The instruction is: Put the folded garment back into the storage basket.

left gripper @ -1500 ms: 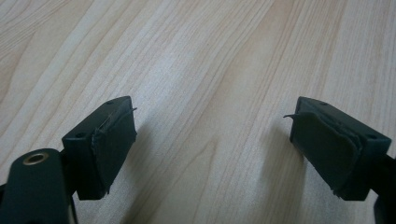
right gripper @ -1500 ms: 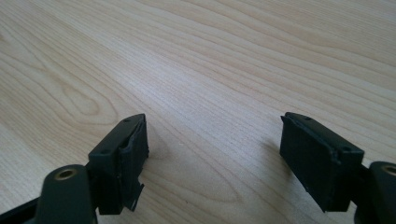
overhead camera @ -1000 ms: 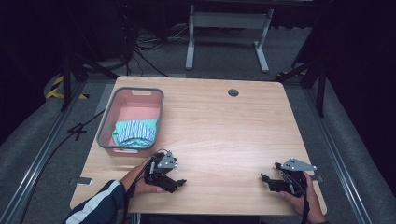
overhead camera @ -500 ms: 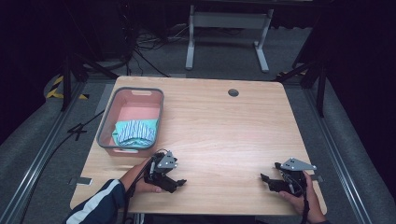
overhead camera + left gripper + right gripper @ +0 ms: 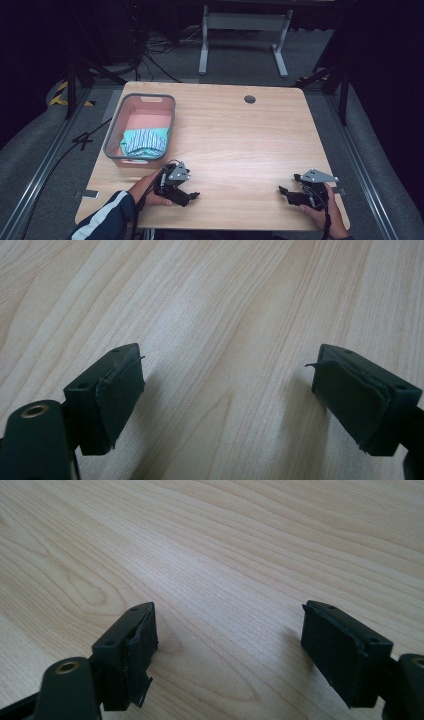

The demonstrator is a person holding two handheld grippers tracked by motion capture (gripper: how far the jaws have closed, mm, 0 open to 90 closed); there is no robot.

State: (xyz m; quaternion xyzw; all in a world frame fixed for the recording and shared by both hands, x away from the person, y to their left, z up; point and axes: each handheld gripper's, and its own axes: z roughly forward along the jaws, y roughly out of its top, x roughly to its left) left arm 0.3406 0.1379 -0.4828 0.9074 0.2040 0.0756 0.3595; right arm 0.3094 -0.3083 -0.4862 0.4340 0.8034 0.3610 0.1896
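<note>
Two grippers sit low at the near edge of the table [image 5: 235, 135], one in each of the person's hands. Left gripper [image 5: 187, 196] rests near the near-left part of the top, its black jaws spread wide with nothing between them; in the left gripper view the left gripper [image 5: 227, 385] has only bare wood grain between its pads [image 5: 122, 390], whose rubber facing is frayed at the edges. Right gripper [image 5: 286, 192] lies near the near-right corner, jaws likewise wide apart and holding nothing; in the right gripper view the right gripper [image 5: 230, 640] frames plain tabletop between its pads [image 5: 142, 637]. Both pairs of jaws point inward toward each other, well apart across the bare wood. Beyond the left jaws, just past the hand, stands a pink bin [image 5: 116, 131] with a grey rim, and a striped teal cloth [image 5: 145, 141] lies bunched in its near end. A striped sleeve [image 5: 102, 222] covers the left forearm
</note>
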